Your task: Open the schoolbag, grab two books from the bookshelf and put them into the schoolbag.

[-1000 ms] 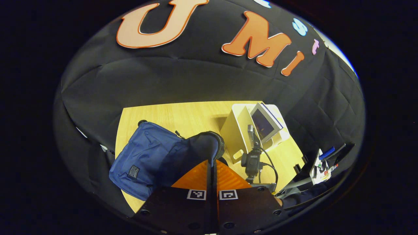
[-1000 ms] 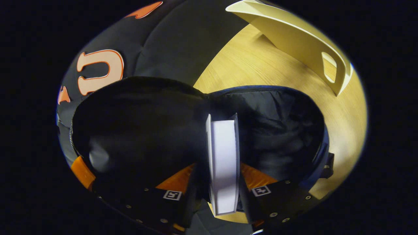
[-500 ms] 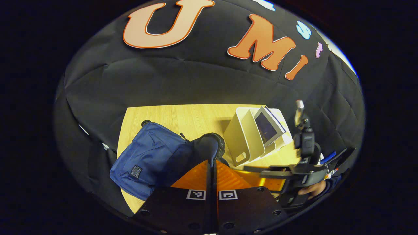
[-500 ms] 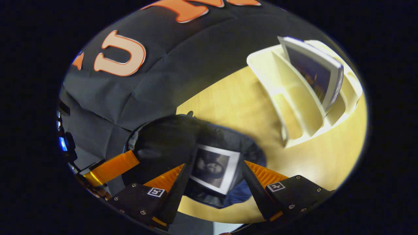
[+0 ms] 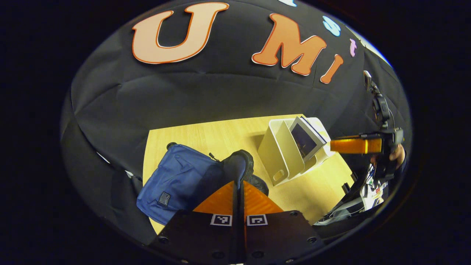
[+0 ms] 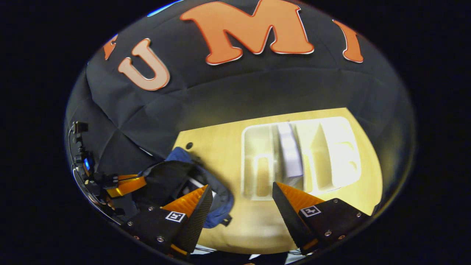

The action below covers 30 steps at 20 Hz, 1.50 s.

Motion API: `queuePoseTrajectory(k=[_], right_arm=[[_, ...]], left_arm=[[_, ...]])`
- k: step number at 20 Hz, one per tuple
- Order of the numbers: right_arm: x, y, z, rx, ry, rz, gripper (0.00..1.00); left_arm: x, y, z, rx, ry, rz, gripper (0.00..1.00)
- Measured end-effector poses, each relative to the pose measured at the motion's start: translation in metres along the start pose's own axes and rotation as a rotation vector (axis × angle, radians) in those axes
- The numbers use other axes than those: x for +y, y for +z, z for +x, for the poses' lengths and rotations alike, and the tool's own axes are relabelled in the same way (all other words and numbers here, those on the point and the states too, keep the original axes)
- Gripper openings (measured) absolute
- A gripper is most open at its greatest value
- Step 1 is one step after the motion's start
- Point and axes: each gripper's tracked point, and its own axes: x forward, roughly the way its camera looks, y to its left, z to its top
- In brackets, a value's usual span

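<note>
Your left tool [image 5: 238,187] has its fingers pressed together on the dark flap of the schoolbag [image 5: 176,182], holding the mouth up at the lower centre of the left gripper view; the blue bag lies on the table [image 5: 217,136] at lower left. Your right tool [image 6: 239,202] stands wide open with nothing between its fingers, hovering in front of the bookshelf [image 6: 254,162], which sits right of centre in the right gripper view. One book [image 6: 290,154] stands in a middle slot there, and a pale edge inside the bag's mouth, at the lower left of that view, looks like a book already in, though it is too small to be sure. The risks from here: if your left pinch on thin fabric slips, the mouth will sag shut. If you close the right tool off-centre, you may catch a divider along with the book, or tip the light rack. The book leans in its slot, so a grip near one corner could let it swing and snag on the zipper.
</note>
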Motion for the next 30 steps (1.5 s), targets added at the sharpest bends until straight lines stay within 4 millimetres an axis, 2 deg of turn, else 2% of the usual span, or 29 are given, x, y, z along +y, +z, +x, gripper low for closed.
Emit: queuePoseTrajectory(k=[2, 4, 9, 11, 13, 16, 18, 19, 20, 21, 22, 23, 24, 28, 30], right_arm=[[-0.027, 0.021, 0.009, -0.006, -0.061, -0.027, 0.97], [-0.047, 0.029, 0.024, 0.036, -0.087, -0.053, 0.97], [-0.063, 0.038, 0.067, 0.144, -0.101, -0.050, 0.98], [-0.057, 0.033, 0.080, 0.193, -0.084, -0.032, 0.98], [-0.063, 0.034, 0.094, 0.209, -0.113, -0.046, 0.97], [-0.066, 0.024, 0.113, 0.266, -0.143, -0.073, 0.92], [-0.067, 0.015, 0.123, 0.308, -0.162, -0.097, 0.78], [-0.070, 0.009, 0.129, 0.331, -0.179, -0.117, 0.55], [-0.074, 0.003, 0.131, 0.357, -0.192, -0.133, 0.59], [-0.078, -0.002, 0.135, 0.377, -0.219, -0.148, 0.44], [-0.077, 0.000, 0.135, 0.383, -0.224, -0.146, 0.48], [-0.076, -0.001, 0.135, 0.393, -0.221, -0.139, 0.45], [-0.077, -0.001, 0.133, 0.399, -0.228, -0.137, 0.36], [-0.084, -0.002, 0.130, 0.409, -0.227, -0.126, 0.32], [-0.085, 0.005, 0.122, 0.397, -0.207, -0.106, 0.30]], left_arm=[[0.004, 0.002, -0.004, 0.003, 0.005, 0.019, 0.00], [0.004, 0.003, -0.008, 0.003, -0.003, 0.016, 0.01], [0.015, 0.006, -0.019, 0.002, 0.005, 0.024, 0.01], [0.019, 0.009, -0.019, 0.002, 0.010, 0.029, 0.00], [0.019, 0.008, -0.020, 0.005, 0.011, 0.032, 0.01], [0.017, 0.008, -0.020, 0.010, 0.003, 0.030, 0.00], [0.018, 0.007, -0.019, 0.011, 0.005, 0.029, 0.00], [0.017, 0.008, -0.019, 0.012, 0.004, 0.031, 0.01], [0.017, 0.007, -0.019, 0.014, 0.002, 0.029, 0.01], [0.016, 0.006, -0.020, 0.014, 0.000, 0.027, 0.01], [0.015, 0.006, -0.020, 0.015, -0.002, 0.025, 0.01], [0.016, 0.006, -0.019, 0.013, -0.002, 0.022, 0.00], [0.016, 0.006, -0.018, 0.014, -0.004, 0.019, 0.00], [0.015, 0.005, -0.017, 0.014, -0.010, 0.018, 0.01], [0.017, 0.005, -0.018, 0.014, -0.008, 0.021, 0.00]])
